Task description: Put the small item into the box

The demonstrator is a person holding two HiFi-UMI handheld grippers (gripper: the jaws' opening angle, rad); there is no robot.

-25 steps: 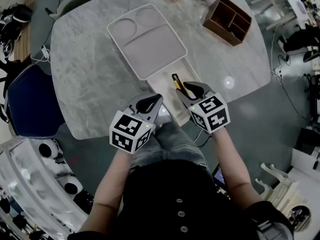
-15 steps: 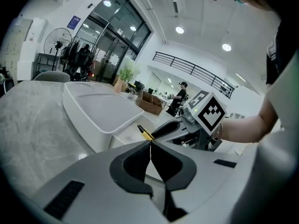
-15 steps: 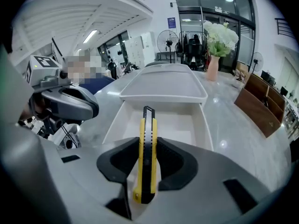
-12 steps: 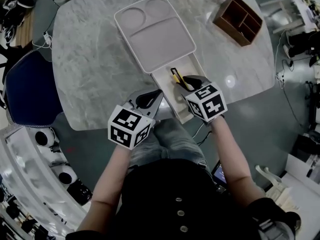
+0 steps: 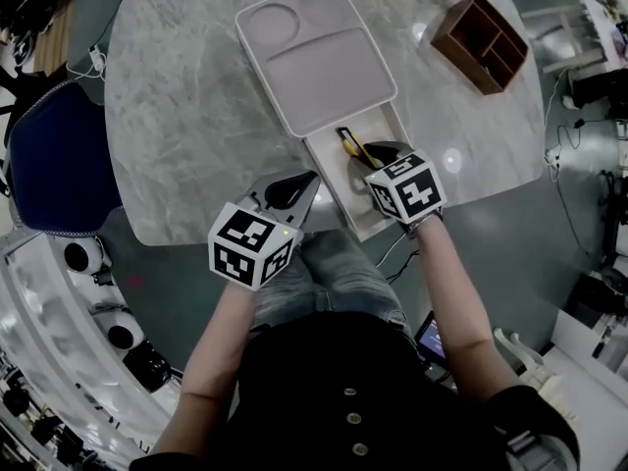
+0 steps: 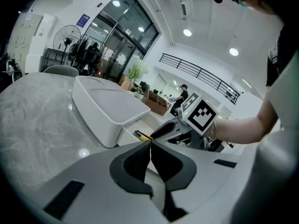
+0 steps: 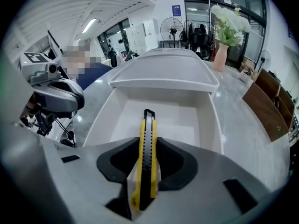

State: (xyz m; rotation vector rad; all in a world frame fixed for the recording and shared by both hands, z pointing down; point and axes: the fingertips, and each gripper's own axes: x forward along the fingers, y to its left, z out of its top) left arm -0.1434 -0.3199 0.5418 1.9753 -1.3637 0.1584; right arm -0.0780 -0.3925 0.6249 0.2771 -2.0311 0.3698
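Held item: a yellow utility knife (image 7: 147,157), pinched edge-on between the jaws of the right gripper (image 5: 380,153), nose out ahead. I take it this is so it can go tip-first into the open drawer (image 7: 212,120) of the white box (image 5: 324,67).
Where it is: over the drawer's floor, not yet set down, by my reading.
Right hand pose: tipped steeply down above the drawer.
Other hand: the left gripper (image 6: 150,148) has its jaws together with nothing in them. It sits at the edge of the surface (image 5: 186,116), just beside the drawer.

The person wore a black top (image 5: 324,381) with small round buttons (image 5: 353,419) down the front, and grey trousers (image 5: 334,281). The left gripper (image 5: 299,183) and the right gripper (image 5: 373,155) had light grey bodies, black jaw pads (image 6: 135,164) and white cubes (image 5: 250,245) with black square markers.
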